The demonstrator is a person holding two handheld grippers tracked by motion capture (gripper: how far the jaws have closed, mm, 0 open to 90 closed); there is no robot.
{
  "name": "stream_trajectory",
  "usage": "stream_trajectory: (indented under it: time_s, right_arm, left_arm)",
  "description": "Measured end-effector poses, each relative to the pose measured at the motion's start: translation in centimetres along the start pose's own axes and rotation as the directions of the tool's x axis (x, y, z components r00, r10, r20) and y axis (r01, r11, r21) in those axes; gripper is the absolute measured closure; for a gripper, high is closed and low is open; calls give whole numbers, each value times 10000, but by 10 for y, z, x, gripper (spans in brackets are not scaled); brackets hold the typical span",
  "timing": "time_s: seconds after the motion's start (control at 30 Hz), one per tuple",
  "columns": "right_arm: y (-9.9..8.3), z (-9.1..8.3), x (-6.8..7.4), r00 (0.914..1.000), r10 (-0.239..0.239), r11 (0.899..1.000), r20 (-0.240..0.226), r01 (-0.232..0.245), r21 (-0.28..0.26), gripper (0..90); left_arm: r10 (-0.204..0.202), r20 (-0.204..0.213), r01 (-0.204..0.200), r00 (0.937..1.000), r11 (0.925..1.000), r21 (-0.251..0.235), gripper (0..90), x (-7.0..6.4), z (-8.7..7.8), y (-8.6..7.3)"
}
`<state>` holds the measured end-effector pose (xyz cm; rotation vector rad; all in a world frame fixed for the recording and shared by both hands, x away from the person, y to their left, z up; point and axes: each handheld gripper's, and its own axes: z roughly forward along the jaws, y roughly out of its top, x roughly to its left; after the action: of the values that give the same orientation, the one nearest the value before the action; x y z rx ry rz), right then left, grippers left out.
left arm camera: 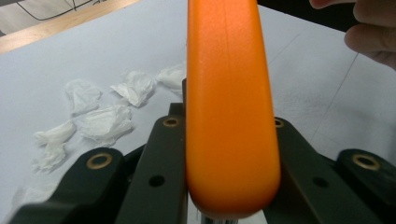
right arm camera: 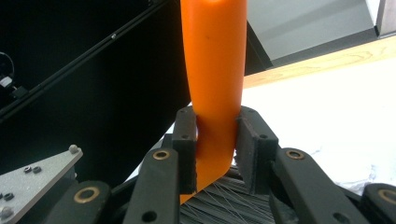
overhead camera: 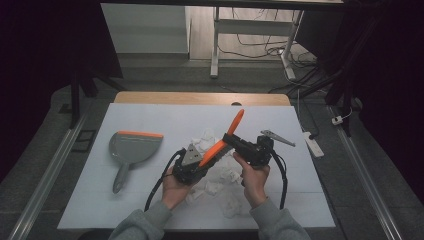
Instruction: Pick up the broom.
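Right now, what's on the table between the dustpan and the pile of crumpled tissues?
Nothing: in the high view the white table is bare between the grey dustpan and the crumpled tissues. Both grippers hold the orange brush above the pile.

The high camera looks forward and down over my worktop [overhead camera: 150, 120]. Both tong cameras sit close behind one shared orange brush handle [left arm camera: 229, 107], facing along it.
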<state>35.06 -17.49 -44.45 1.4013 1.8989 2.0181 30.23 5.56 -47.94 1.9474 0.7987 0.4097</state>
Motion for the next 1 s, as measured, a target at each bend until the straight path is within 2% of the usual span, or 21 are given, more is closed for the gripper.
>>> stream_trajectory:
  time_s: [0.17, 0.2, 0.37, 0.4, 0.47, 0.57, 0.6, 0.63, 0.67, 0.7, 0.73, 0.77, 0.8, 0.87, 0.9, 0.93, 0.97, 1.0]
  right_arm:
    - [3, 2, 3, 9989, -470, 9985, 0, 469, 265, 658]
    - [4, 2, 4, 9971, -762, 9964, 15, 761, 363, 582]
    - [10, -1, 3, 9920, -1248, 9882, 193, 1225, 917, 425]
    - [11, -1, 2, 9907, -1355, 9848, 122, 1333, 1113, 403]
    - [15, -4, 0, 9843, -1764, 9721, -16, 1745, 1566, 386]
    - [21, -9, 0, 9675, -2525, 9425, -141, 2492, 2226, 384]
    - [21, -9, 0, 9675, -2525, 9425, -141, 2492, 2226, 384]
    - [24, -13, 1, 9489, -3148, 9122, -229, 3091, 2689, 384]
    - [24, -13, 1, 9489, -3148, 9122, -229, 3091, 2689, 384]
    - [27, -18, 4, 9278, -3702, 8780, -457, 3656, 3089, 383]
    - [27, -18, 4, 9278, -3702, 8780, -457, 3656, 3089, 383]
    - [29, -22, 8, 9094, -4077, 8459, -824, 4101, 3410, 383]
    - [29, -22, 8, 9094, -4077, 8459, -824, 4101, 3410, 383]
    - [30, -25, 12, 8885, -4466, 8137, -1058, 4524, 3650, 394]
    - [31, -26, 18, 8669, -4764, 7731, -1466, 4924, 3997, 402]
    - [30, -25, 20, 8558, -4897, 7537, -1670, 5118, 4124, 405]
    - [30, -25, 20, 8558, -4897, 7537, -1670, 5118, 4124, 405]
    - [29, -24, 26, 8329, -5200, 7228, -1896, 5473, 4218, 405]
  left_arm:
    - [13, 126, -14, 9999, 10000, 92, 799, 6, -5, 0]
    - [-14, 139, 13, 9999, 9999, 111, 799, 8, -6, 0]
    - [-108, 184, 103, 9998, 9996, 260, 799, 18, -14, 0]
    - [13, 282, -29, 9996, 9983, 587, 799, 24, -18, 0]
    - [119, 264, -139, 9996, 9971, 755, 799, 25, -20, 0]
    - [552, 263, -579, 9981, 9914, 1174, 798, 30, -28, 2]
    - [552, 263, -579, 9981, 9914, 1174, 798, 30, -28, 2]
    - [547, 405, -594, 9977, 9900, 1277, 798, 32, -29, 3]
    - [597, 438, -651, 9973, 9888, 1344, 798, 32, -30, 3]
    - [660, 513, -729, 9965, 9864, 1475, 798, 33, -31, 3]
    - [770, 566, -852, 9954, 9832, 1613, 798, 33, -32, 4]
    - [892, 593, -983, 9943, 9798, 1740, 798, 33, -32, 5]
    - [965, 684, -1078, 9930, 9761, 1888, 798, 33, -32, 6]
    - [1070, 837, -1225, 9907, 9699, 2104, 798, 34, -31, 7]
    - [1081, 885, -1250, 9902, 9684, 2158, 798, 33, -30, 6]
    - [1141, 904, -1319, 9893, 9656, 2240, 798, 32, -29, 6]
    - [1151, 1004, -1359, 9883, 9627, 2341, 798, 31, -28, 6]
    - [1299, 1069, -1525, 9858, 9581, 2424, 798, 29, -27, 6]
